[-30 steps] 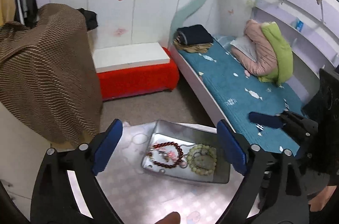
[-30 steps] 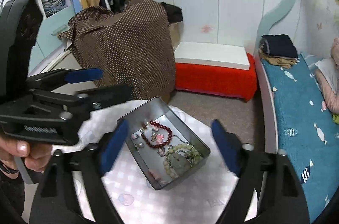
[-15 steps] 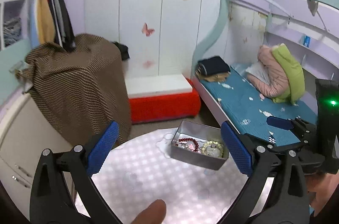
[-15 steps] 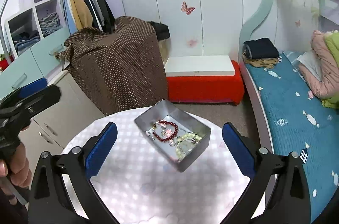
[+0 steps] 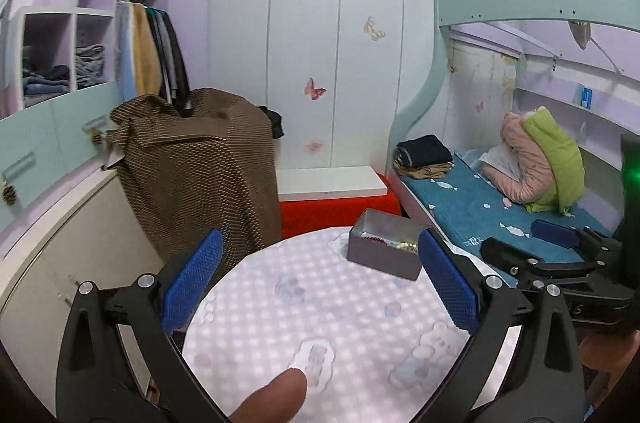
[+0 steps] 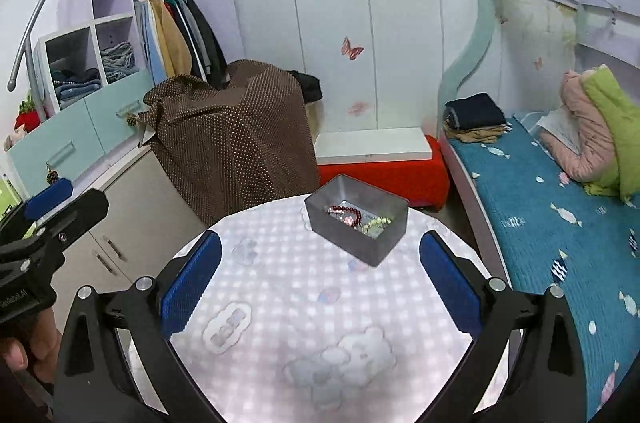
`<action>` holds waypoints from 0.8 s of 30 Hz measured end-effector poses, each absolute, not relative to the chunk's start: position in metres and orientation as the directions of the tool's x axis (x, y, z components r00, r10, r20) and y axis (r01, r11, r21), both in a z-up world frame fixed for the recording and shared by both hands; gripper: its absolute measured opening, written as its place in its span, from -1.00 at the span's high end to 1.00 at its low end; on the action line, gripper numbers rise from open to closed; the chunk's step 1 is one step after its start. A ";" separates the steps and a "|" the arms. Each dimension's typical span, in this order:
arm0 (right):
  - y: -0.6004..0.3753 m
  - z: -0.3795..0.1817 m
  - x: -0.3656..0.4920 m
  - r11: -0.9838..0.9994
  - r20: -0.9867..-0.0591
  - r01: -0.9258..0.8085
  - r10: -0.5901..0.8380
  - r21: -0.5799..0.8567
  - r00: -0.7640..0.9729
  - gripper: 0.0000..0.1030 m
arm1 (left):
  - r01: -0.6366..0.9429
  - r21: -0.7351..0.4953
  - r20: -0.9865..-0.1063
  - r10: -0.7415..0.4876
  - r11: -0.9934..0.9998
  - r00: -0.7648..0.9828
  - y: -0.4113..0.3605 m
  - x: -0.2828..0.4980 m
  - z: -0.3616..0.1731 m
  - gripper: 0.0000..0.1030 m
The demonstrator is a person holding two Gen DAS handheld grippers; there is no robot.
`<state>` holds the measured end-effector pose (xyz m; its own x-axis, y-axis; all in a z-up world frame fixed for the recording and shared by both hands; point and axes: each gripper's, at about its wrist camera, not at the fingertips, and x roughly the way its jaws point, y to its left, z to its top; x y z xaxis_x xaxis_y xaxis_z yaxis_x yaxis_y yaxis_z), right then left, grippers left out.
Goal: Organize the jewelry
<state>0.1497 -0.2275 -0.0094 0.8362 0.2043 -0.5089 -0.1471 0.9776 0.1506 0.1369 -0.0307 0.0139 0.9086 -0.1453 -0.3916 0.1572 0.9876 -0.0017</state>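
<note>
The tin (image 6: 362,223) sits at twelve o'clock from the spread, empty right claw (image 6: 320,281), nearer than the spread left claw (image 5: 318,283).

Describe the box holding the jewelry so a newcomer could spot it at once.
Start at the round table with the pale checked cover. At its far edge, toward the red bench, sits a grey metal tin. It is the only object on the table, open-topped, with beaded bracelets inside.
</note>
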 end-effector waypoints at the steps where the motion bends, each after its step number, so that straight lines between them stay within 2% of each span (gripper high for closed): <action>1: -0.225 -0.008 0.139 0.980 -0.501 -0.137 0.194 0.147 0.843 -0.86 | 0.149 -0.004 -0.385 -0.139 0.989 0.912 -0.027 0.124 0.014 -0.90; 15: -0.198 -0.008 0.036 0.998 -0.403 -0.035 0.052 0.049 0.914 -0.86 | 0.059 0.000 -0.351 -0.055 0.998 0.935 -0.011 0.030 0.017 -0.90; 18: -0.195 -0.010 0.027 0.999 -0.385 -0.024 0.036 0.036 0.922 -0.86 | 0.029 0.029 -0.333 -0.017 0.999 0.943 -0.013 0.018 0.017 -0.91; 24: -0.189 -0.013 0.018 1.000 -0.361 -0.011 0.021 0.028 0.932 -0.86 | 0.037 0.047 -0.335 -0.019 0.998 0.942 -0.013 0.009 0.013 -0.91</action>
<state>0.0185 -0.1890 -0.0126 0.9322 0.0208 -0.3613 -0.0114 0.9995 0.0282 0.0086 -0.0129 0.0130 0.9421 -0.0186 -0.3347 0.0365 0.9982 0.0473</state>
